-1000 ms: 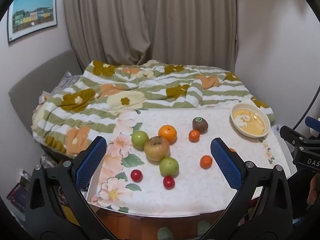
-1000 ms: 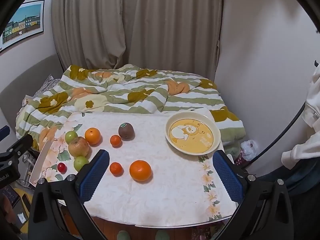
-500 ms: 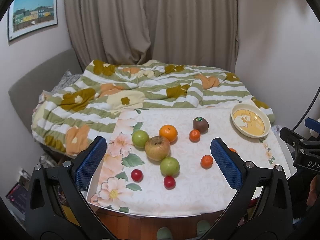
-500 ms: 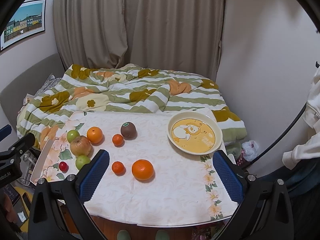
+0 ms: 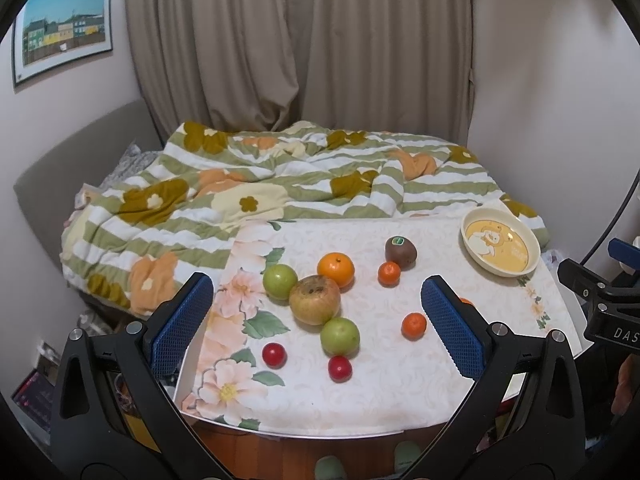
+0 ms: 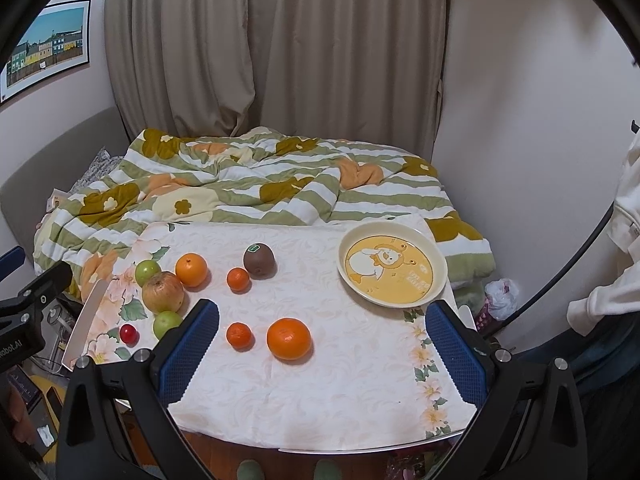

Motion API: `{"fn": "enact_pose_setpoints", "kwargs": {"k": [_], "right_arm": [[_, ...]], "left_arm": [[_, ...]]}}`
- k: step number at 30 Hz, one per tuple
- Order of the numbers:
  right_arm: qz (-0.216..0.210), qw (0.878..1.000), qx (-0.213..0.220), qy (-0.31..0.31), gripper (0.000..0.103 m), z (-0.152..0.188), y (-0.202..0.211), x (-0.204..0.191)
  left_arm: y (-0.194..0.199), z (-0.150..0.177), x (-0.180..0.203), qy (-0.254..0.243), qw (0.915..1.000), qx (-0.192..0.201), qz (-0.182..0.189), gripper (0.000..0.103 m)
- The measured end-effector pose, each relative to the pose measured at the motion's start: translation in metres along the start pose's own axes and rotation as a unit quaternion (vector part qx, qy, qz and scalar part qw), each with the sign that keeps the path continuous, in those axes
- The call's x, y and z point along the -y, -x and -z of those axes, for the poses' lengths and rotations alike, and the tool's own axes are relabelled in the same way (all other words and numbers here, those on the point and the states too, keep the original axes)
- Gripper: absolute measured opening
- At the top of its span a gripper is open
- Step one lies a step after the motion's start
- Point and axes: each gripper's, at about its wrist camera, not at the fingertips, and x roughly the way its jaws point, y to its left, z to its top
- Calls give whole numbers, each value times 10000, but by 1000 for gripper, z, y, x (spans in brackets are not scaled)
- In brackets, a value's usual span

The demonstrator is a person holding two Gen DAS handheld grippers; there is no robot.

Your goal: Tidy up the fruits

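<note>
Room: bedroom corner, beige curtains behind a bed [image 5: 304, 184] with a green-striped floral quilt; framed picture [image 5: 62, 28] on the wall at left.
Table: round, under a pale floral cloth [image 6: 320, 384], pushed against the foot of the bed.
Plate: cream rim, yellow cartoon centre [image 6: 391, 270], empty, at the far right of the table.
Fruit, left cluster: a blemished apple [image 5: 315, 299] touched a green fruit [image 5: 280, 281] behind it and another green fruit [image 5: 339, 336] in front; an orange [image 5: 336, 269] sat just behind the apple; two cherry tomatoes [image 5: 274, 355] lay nearest the table's front edge.
Fruit, middle: kiwi with a sticker [image 6: 259, 260], a small mandarin [image 6: 238, 279] just beside it; a second small mandarin [image 6: 239, 335] and a large orange [image 6: 289, 338] lay nearer the front, apart from each other.
Left tool [image 5: 316, 320]: jaws spread wide, holding nothing, above the near table edge, facing the left cluster.
Right tool [image 6: 322, 350]: likewise agape and empty — the large orange sat between its fingers in that view.
Step judged: first pick not yet made; fruit probably bound for the plate.
How to do it well: take the large orange first with the right tool — it stood free. Straddle its widest part, squeeze gently, lift clear before crossing to the plate. Round fruit rolls, so set it down, don't drop it.
</note>
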Motion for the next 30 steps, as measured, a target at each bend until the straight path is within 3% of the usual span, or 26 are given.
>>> {"fn": "enact_pose_setpoints", "kwargs": {"k": [30], "right_arm": [[-42, 10000, -37, -24, 103, 0, 1, -7]], "left_arm": [[-2, -3, 0, -18, 10000, 8, 20, 103]]}}
